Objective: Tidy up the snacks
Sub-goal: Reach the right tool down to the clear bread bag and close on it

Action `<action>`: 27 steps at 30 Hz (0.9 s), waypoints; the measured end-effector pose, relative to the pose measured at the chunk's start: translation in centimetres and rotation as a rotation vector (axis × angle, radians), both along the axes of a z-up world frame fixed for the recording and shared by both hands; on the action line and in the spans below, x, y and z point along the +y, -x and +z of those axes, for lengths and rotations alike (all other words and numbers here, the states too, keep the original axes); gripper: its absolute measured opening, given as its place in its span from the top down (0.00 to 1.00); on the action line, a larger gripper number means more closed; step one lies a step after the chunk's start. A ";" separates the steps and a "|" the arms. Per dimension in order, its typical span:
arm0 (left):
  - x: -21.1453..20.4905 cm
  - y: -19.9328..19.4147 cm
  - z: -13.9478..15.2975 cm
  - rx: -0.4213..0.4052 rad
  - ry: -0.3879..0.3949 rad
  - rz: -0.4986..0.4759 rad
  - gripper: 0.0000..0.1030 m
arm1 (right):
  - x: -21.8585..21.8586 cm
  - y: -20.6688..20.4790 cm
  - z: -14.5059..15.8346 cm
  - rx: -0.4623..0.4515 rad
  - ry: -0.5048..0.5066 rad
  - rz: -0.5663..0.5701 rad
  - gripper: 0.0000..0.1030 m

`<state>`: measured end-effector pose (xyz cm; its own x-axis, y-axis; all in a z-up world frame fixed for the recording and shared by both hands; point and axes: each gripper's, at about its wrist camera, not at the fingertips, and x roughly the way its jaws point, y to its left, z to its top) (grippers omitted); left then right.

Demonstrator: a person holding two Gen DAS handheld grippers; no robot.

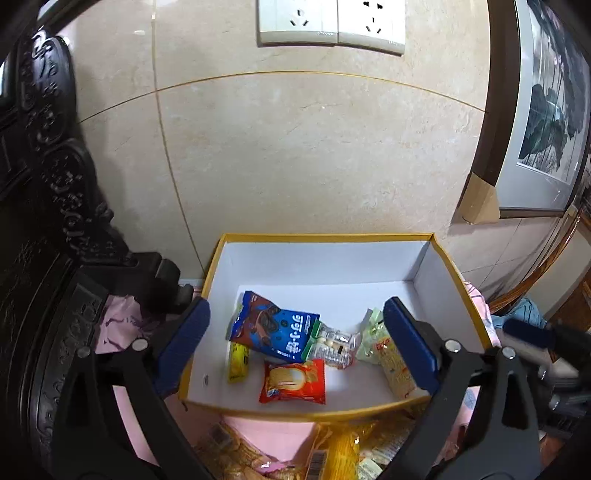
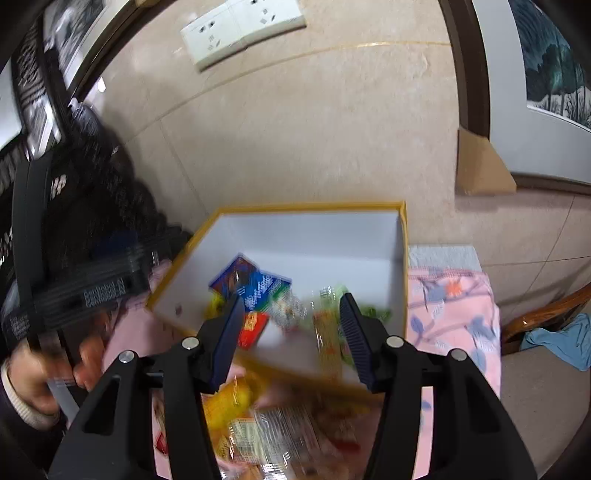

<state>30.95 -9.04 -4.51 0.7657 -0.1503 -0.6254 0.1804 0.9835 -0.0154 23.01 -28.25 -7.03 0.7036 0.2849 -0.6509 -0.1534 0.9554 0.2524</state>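
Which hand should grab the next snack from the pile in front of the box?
Right, probably. The right gripper hangs with empty jaws over the loose snacks, the yellow packet nearest. The left gripper is open over the box.

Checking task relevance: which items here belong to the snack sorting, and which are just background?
Job: yellow-rimmed box, blue cookie bag, red packet, loose snacks in front of the box.
Background: wall sockets, framed picture, blue cloth.

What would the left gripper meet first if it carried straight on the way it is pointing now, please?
Probably the blue snack bag lying in the open box; the left gripper stands open and empty, aimed down into it, though depth is unclear.
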 end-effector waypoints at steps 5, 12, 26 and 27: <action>2.0 2.7 -1.2 0.022 0.007 0.035 0.06 | 0.5 3.0 -3.8 0.104 0.028 0.061 0.47; 5.1 6.7 -3.4 0.050 -0.018 0.075 0.06 | 3.3 4.5 -8.7 0.214 0.055 0.162 0.47; 6.8 9.7 -6.0 0.104 -0.022 0.062 0.06 | 6.6 2.0 -12.0 0.245 0.242 0.216 0.40; 6.8 9.8 -6.2 0.106 -0.020 0.052 0.06 | 6.6 1.8 -12.1 0.253 0.248 0.216 0.40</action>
<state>21.14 -2.27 -10.71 0.7017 -0.0989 -0.7056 0.1272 0.9918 -0.0125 21.22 -21.63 -19.18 0.4539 0.2218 -0.8630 -0.3199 0.9445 0.0745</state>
